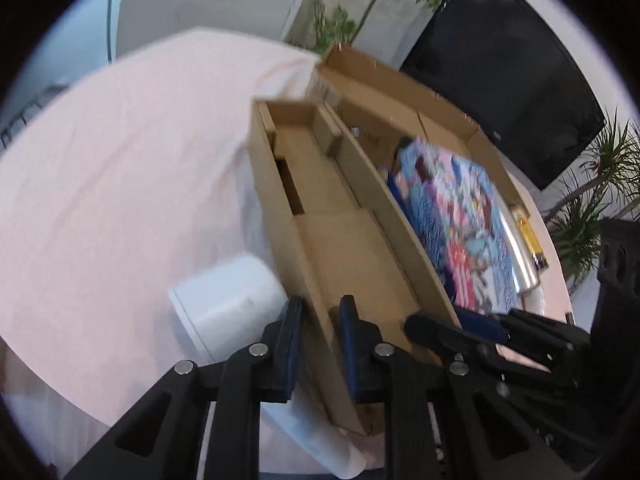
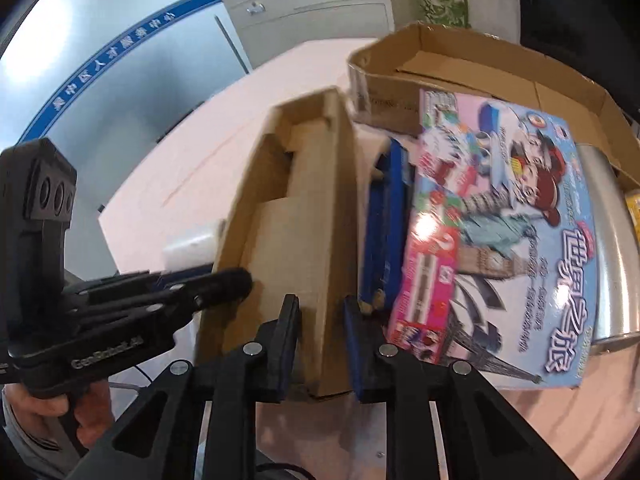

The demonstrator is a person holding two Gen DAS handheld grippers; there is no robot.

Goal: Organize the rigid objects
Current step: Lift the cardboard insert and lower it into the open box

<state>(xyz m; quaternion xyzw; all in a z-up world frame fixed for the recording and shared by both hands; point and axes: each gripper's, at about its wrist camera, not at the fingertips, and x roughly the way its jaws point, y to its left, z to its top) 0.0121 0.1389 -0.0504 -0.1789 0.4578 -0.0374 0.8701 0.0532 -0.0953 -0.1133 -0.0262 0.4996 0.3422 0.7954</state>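
Left wrist view, items by size. Bench (image 1: 120,168): pink-white cloth cover, carries everything. Open carton (image 1: 400,92): far end of the bench, flaps up, partly holding the game box. Tray (image 1: 320,216): long, narrow cardboard tray, inner folded dividers, no contents seen; it lies lengthwise on the bench beside the carton, near end between the two grippers. Game box (image 1: 456,216): flat, printed lid, leaning across the carton rim, a blue flat item under its near edge. Foil roll (image 1: 524,256): silvery tube beyond the game box, with a yellow pack next to it. White tub (image 1: 228,304): cylinder on its side, just beside the tray's left wall. Left gripper (image 1: 320,344): fingers astride the tray's left wall near its end; a visible gap remains on both sides, so whether it pinches the wall cannot be told. Right gripper (image 1: 456,328): enters low right, tips at the tray's right wall. Right wrist view adds: right gripper (image 2: 322,344) astride the right wall in the same loose-looking way, grip likewise not determinable; the left gripper (image 2: 228,280) seen side-on with the person's hand; the game box (image 2: 500,232) lid artwork sharp; the tray (image 2: 296,208) interior deeper than it seems from the left. Only the left view shows the tub whole. Handling, as judged: tray light, stiff along its length but thin-walled and apt to buckle or twist; hold both long walls at once, low near the corners.
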